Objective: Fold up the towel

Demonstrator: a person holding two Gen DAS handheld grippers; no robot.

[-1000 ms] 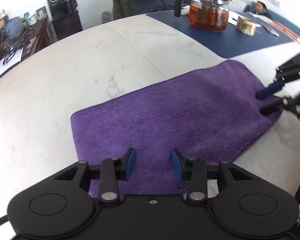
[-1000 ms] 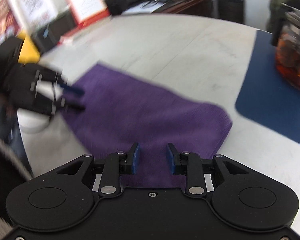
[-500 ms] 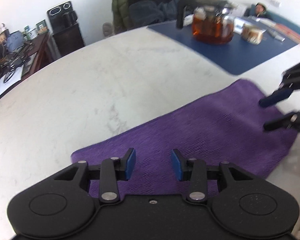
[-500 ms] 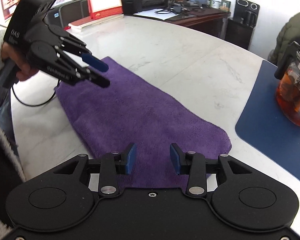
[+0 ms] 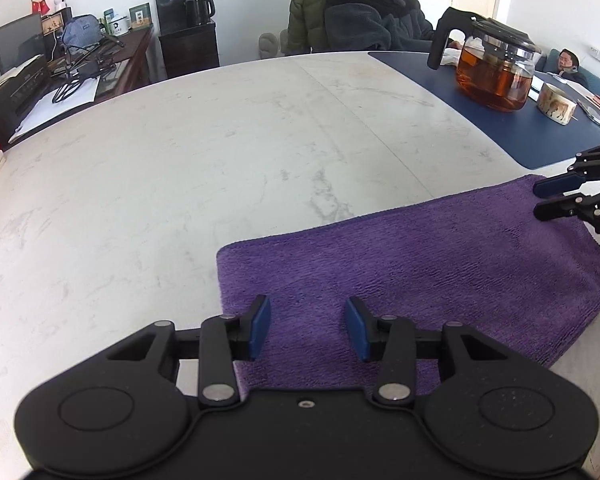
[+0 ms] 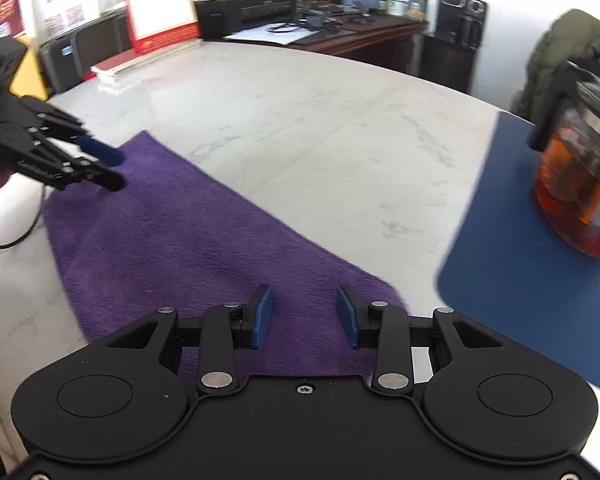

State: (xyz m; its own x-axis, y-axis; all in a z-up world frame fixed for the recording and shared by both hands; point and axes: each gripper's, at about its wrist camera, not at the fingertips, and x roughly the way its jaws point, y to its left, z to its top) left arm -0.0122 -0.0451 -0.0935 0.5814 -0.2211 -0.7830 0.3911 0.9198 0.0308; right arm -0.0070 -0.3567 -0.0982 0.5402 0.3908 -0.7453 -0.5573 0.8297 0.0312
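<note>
A purple towel (image 5: 420, 264) lies flat, folded into a long strip, on the white marble table (image 5: 220, 160). My left gripper (image 5: 306, 312) hovers open over the strip's left end, nothing between its blue pads. In the right wrist view the towel (image 6: 180, 232) runs away to the left. There my right gripper (image 6: 304, 308) hangs above the strip's right end, its jaws closing on empty air. Each gripper shows in the other's view: the right gripper (image 5: 538, 201) at the far right edge, the left gripper (image 6: 114, 170) at the left edge, held by a hand.
A glass teapot (image 5: 496, 76) of amber tea and a small patterned box (image 5: 558, 103) stand on a blue mat (image 5: 500, 128) at the back right. A person in a dark jacket (image 5: 372, 12) sits behind the table. A red calendar (image 6: 160, 8) stands at its far left.
Both grippers have shifted sideways over the towel's ends. The right gripper's jaws, wide half a second ago, stand narrower now. The towel lies as before.
</note>
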